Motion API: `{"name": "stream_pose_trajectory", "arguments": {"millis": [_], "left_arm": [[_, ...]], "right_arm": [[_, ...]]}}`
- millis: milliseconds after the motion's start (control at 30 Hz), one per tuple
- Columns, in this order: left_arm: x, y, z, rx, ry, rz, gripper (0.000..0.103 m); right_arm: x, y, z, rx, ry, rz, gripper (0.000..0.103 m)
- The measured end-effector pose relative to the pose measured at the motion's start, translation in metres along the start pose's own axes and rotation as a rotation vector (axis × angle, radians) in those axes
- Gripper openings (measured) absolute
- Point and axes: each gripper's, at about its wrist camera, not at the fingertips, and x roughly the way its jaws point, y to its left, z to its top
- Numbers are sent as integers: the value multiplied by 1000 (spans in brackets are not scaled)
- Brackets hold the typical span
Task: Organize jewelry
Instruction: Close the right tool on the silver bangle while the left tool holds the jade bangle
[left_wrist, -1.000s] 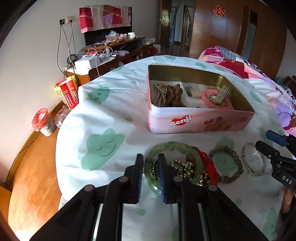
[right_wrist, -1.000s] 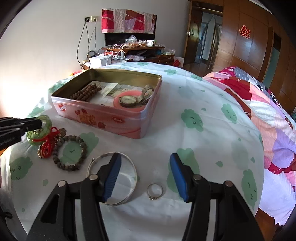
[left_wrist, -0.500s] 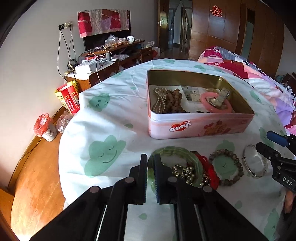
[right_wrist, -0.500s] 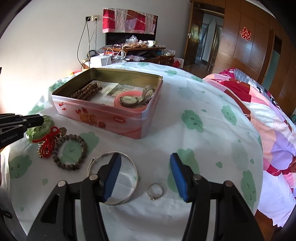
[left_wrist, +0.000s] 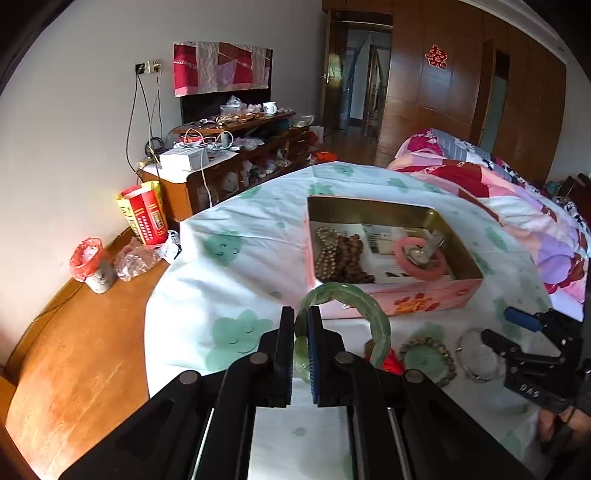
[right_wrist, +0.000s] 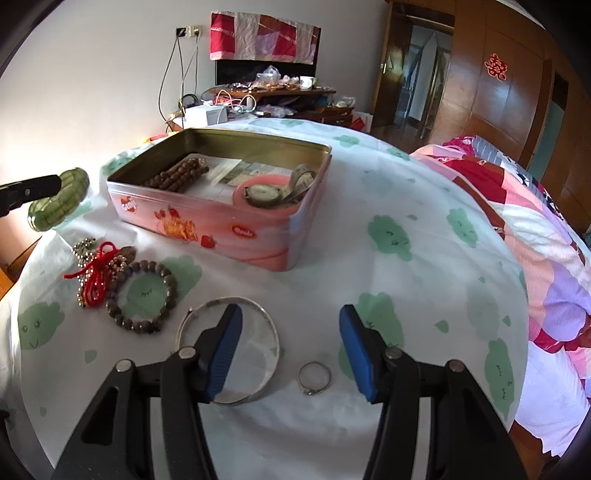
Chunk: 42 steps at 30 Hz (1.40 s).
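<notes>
My left gripper (left_wrist: 302, 332) is clamped on the rim of the green bangle (left_wrist: 376, 317), which hangs clear of the cloud-print sheet (left_wrist: 236, 280), just in front of the pink tin (right_wrist: 207, 221). The step in hand, as I judge it, is carrying this bangle to the tin; the next move calls for lifting it over the near wall and releasing it onto a free patch of the tin's floor, not onto the pieces already there.

My right gripper (right_wrist: 291, 350) stands parted and empty above the sheet, its blue ribbed pads either side of a thin silver hoop (right_wrist: 229, 354) and a small ring (right_wrist: 314, 377).

The bangle is thick, smooth and translucent, probably stone or glass, so hard and liable to slip or chip. The tin is rectangular sheet metal, gold inside, holding brown wooden beads (left_wrist: 349, 254), a pale pearl-like strand (left_wrist: 325, 251) and a pink ring-shaped piece (left_wrist: 419, 258). On the sheet lie a red cord (right_wrist: 96, 273) tangled with a metal bead chain, and a dark bead bracelet (right_wrist: 142, 295).
</notes>
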Motion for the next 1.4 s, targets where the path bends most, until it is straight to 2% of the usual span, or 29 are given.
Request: {"name": "stream_pose_trajectory", "arguments": {"millis": [67,133,300,333,767,1400], "left_arm": [[2,-2,-2,12,5,6,6],[5,-3,-4,14,14,-2,6],[11,-9,-8,27,35,-17,6],[11,-10,-9,28,36,-17,6],[6,-13,-5,26,18,-25,6],[-1,-30,41,98,-50,21,6]], "right_arm": [[0,-2,-1,10,2,-2,57],[1,-4,-1,16,13,-1,50],[7,4,-4,-36,52,4,11],[6,6,-5,-48,52,5,7],[-21,-3,0,10,-57,53,4],[-40,-6,43,-1,-158,60,4]]}}
